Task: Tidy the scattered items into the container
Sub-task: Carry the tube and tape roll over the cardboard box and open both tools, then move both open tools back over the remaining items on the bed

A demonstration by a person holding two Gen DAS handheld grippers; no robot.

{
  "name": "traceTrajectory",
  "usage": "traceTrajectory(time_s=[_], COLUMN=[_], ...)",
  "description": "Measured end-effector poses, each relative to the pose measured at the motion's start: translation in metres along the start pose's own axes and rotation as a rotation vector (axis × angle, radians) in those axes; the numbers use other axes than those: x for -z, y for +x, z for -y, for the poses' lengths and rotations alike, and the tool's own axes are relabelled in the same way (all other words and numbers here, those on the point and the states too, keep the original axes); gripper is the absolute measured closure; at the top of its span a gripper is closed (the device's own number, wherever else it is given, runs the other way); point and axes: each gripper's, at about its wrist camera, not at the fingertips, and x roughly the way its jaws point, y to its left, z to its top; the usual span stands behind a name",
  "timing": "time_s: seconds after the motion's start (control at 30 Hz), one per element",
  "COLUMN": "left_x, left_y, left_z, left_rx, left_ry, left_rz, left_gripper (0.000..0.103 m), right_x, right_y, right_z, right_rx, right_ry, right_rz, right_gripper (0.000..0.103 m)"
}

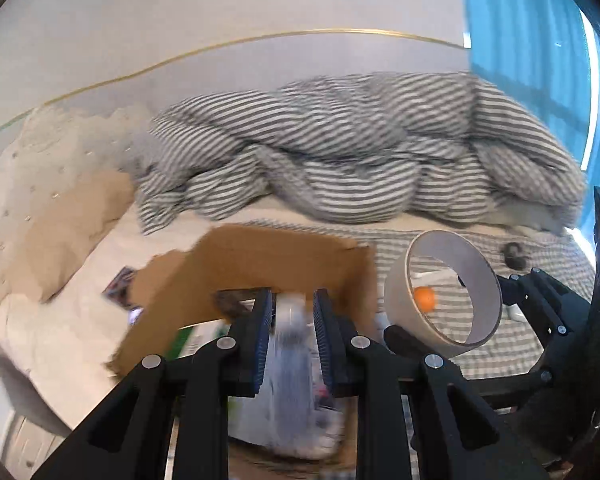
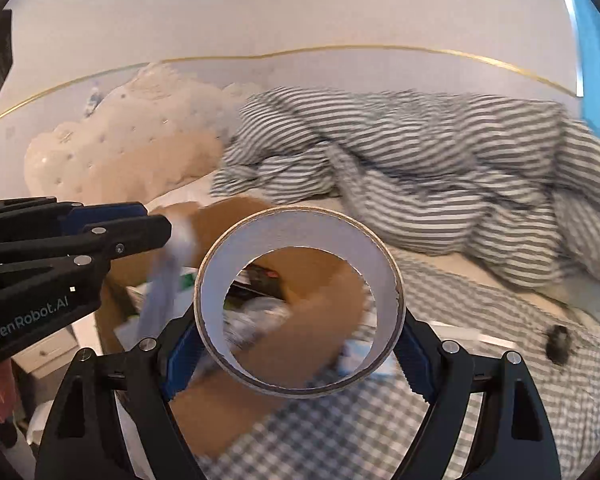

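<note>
Box loading: two items in transit

Box, brown cardboard with its flaps up, sits on the bed at the near left, on the checked sheet. Several items already lie inside it: papers, a green-and-white pack and blurred wrappers are visible through the open top.

Left tool: closed on a pale, soft, blurred item, probably a bag or cloth, which hangs between the pads. The tool is above the near edge of the box.

Right tool: set wide, with both pads pressed on the outer wall of a tape ring. The ring is held on edge, clear of the sheet and just right of the box. The box interior shows through its hole.

Progress, as judged:
- Part of the clutter is already in the box.
- Two items are gripped but not yet released.
- A dark small item lies on the sheet to the far right.
- An orange ball shows through the ring, near the box; whether it is on the sheet cannot be told.
- Cards or packets lie left of the box.

Remaining: release both held items into the box, then collect the loose pieces. The striped duvet at the far side may hide more.
</note>
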Motion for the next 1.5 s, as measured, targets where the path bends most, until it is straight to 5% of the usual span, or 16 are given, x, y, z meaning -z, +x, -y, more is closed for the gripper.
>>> traceTrajectory(time_s=[0.23, 0.33, 0.4, 0.47, 0.6, 0.8, 1.03, 1.27, 1.5], left_x=[0.023, 0.028, 0.029, 0.025, 0.02, 0.038, 0.074, 0.095, 0.1], left_y=[0.052, 0.051, 0.042, 0.035, 0.022, 0.033, 0.085, 0.124, 0.134], left_z=[-0.029, -0.021, -0.016, -0.004, 0.044, 0.134, 0.208, 0.213, 0.19], left_rx=[-0.024, -0.009, -0.012, 0.007, 0.082, 0.19, 0.18, 0.138, 0.144], left_ry=[-0.056, -0.047, -0.039, -0.028, 0.01, 0.063, 0.122, 0.146, 0.095], left_rz=[-0.121, -0.113, -0.086, -0.055, -0.009, 0.006, -0.107, -0.158, -0.159], left_gripper=[0.077, 0.056, 0.026, 0.011, 0.003, 0.0, 0.0, 0.0, 0.0], right_x=[0.001, 0.006, 0.009, 0.013, 0.027, 0.064, 0.127, 0.171, 0.167], right_y=[0.071, 0.059, 0.044, 0.022, -0.022, -0.078, -0.096, -0.068, -0.013], right_z=[-0.025, -0.023, -0.013, 0.009, 0.06, 0.145, 0.243, 0.283, 0.301], right_rx=[0.021, 0.084, 0.123, 0.113, 0.179, 0.329, 0.459, 0.475, 0.456], right_ry=[-0.06, -0.09, -0.096, -0.058, 0.026, 0.146, 0.281, 0.36, 0.335], right_rz=[-0.13, -0.088, -0.054, -0.034, -0.001, -0.022, -0.118, -0.197, -0.24], right_gripper=[0.018, 0.012, 0.012, 0.012, 0.012, 0.011, 0.011, 0.011, 0.011])
